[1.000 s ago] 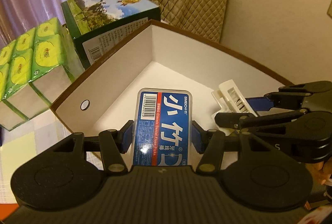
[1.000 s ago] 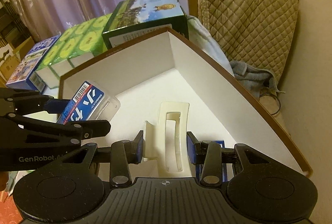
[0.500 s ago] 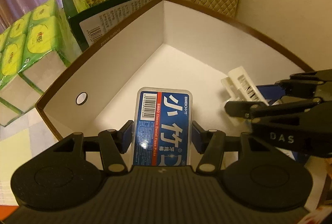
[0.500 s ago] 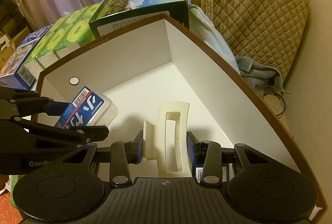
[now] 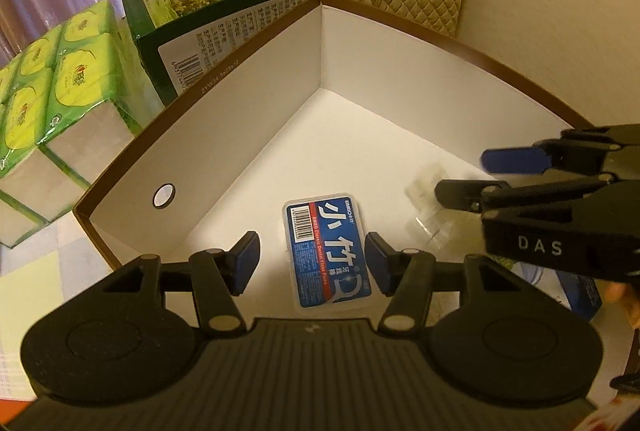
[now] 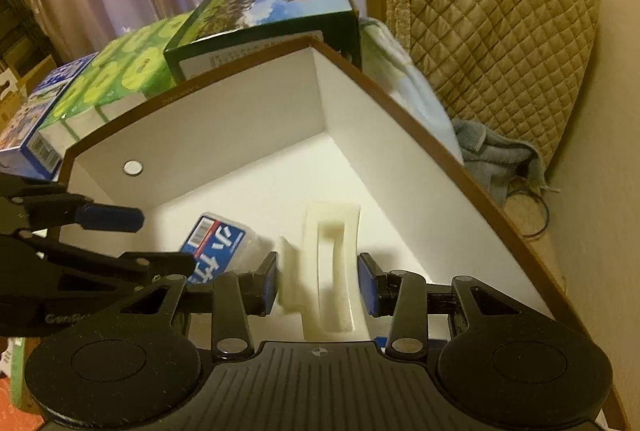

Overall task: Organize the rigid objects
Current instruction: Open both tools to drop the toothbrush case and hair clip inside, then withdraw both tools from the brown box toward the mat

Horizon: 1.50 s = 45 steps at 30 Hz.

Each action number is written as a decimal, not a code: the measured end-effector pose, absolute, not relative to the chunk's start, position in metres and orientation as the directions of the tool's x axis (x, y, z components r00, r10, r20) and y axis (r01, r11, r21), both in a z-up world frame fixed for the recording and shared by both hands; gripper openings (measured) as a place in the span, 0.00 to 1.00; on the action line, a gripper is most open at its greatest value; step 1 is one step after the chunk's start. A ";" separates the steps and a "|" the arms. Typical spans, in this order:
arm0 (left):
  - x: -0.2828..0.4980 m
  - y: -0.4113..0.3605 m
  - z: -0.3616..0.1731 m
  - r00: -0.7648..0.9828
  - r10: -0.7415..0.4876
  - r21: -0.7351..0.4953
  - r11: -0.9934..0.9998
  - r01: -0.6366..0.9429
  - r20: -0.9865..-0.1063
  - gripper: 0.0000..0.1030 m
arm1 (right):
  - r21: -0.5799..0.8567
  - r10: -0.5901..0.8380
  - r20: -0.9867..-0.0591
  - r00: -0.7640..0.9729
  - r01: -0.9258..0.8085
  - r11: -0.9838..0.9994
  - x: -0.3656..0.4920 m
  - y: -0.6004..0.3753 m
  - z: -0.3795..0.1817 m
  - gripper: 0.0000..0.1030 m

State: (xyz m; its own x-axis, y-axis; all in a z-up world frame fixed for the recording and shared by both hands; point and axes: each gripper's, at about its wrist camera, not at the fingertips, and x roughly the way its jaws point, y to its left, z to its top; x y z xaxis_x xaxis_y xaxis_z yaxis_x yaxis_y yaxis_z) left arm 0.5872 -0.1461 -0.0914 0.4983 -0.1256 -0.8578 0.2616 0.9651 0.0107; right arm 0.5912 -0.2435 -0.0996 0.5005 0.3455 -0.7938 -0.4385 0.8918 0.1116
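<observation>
On the blue floss box: "BMBO小竹" at the top edge, large white characters "小竹", the line "BMBO Classic Dental Floss Picks" and a barcode. On the right gripper, seen from the left wrist: white letters "DAS". On the left gripper, seen from the right wrist: "GenRo", cut off. On the rim of the white box: a small code, roughly "ZYW34.5x25x12". On the green carton: Chinese print and a barcode, too small to read.
</observation>
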 end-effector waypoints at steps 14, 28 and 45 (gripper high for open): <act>0.569 -0.142 -0.077 0.517 -0.147 -0.010 0.966 0.259 -0.843 0.57 | 0.123 0.356 -0.776 0.520 -0.429 0.895 0.569 -0.260 -0.084 0.61; 0.533 -0.137 -0.044 0.574 -0.174 -0.028 0.967 0.254 -0.800 0.59 | 0.140 0.372 -0.756 0.539 -0.421 0.896 0.534 -0.273 -0.063 0.61; 0.442 -0.099 -0.001 0.676 -0.178 -0.049 0.978 0.205 -0.715 0.64 | 0.190 0.411 -0.699 0.585 -0.403 0.895 0.451 -0.293 -0.028 0.61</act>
State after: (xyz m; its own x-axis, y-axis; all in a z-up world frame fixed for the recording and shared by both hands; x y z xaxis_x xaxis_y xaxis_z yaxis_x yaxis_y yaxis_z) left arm 0.4416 -0.0988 -0.0011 0.6758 -0.1779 -0.7153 0.2050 0.9775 -0.0494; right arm 0.4507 -0.2926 -0.0279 0.5851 0.4115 -0.6988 -0.4032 0.8953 0.1896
